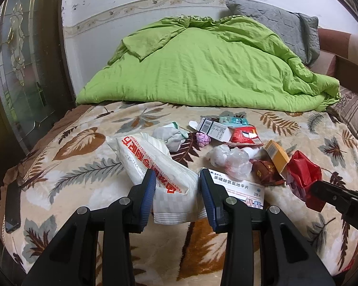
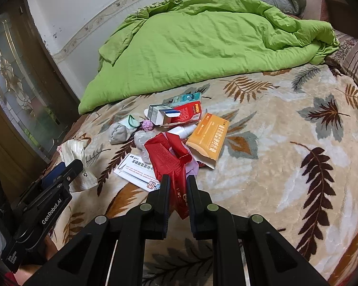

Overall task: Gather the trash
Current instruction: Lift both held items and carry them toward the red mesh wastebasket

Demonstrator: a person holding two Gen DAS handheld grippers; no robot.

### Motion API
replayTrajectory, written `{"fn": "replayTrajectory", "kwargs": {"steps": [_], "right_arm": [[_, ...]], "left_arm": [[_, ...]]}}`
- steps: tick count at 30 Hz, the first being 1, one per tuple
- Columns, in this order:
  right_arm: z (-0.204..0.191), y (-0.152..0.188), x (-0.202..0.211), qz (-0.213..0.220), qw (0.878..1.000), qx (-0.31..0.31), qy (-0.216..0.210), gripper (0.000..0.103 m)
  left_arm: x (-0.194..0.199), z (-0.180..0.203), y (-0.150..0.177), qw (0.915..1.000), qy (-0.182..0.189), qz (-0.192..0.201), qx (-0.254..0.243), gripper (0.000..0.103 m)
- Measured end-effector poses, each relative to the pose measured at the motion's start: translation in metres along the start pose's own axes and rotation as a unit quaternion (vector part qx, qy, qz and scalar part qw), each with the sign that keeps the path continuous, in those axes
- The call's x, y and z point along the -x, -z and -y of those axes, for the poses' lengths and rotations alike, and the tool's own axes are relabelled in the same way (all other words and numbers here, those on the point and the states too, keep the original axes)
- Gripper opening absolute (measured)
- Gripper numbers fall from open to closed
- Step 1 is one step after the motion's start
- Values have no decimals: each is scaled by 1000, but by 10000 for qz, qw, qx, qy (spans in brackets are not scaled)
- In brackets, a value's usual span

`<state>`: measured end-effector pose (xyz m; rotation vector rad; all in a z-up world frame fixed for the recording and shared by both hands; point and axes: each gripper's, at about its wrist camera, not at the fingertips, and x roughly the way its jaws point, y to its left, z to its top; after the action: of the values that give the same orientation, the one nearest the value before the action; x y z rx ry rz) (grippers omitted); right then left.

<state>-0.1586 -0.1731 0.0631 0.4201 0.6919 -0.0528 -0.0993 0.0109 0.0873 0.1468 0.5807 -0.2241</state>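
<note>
Trash lies in a heap on the leaf-patterned blanket. My left gripper is shut on a white packet with red characters, which sticks up between its blue pads; the right wrist view shows this gripper and the packet at the left. My right gripper is shut on a crumpled red plastic bag, seen in the left wrist view as the red bag. Around it lie an orange box, a flat white medicine box, a white-blue carton and a purple paper ball.
A green duvet covers the far half of the bed, with a grey pillow behind it. A rolled grey sock and a clear plastic bag lie among the trash. A dark phone rests at the bed's left edge beside a glass-panelled door.
</note>
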Motion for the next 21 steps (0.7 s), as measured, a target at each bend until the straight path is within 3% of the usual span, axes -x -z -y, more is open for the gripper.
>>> {"fn": "replayTrajectory", "kwargs": {"steps": [17,21], "right_arm": [[-2,0,-1,4,10000,15,-19,15],[1,-1,1,4,10000,-35,-42,15]], "left_arm": [[0,-1,0,10000,-33,-12,8,37],[0,-2,1,9999,97,11,33,37]]}}
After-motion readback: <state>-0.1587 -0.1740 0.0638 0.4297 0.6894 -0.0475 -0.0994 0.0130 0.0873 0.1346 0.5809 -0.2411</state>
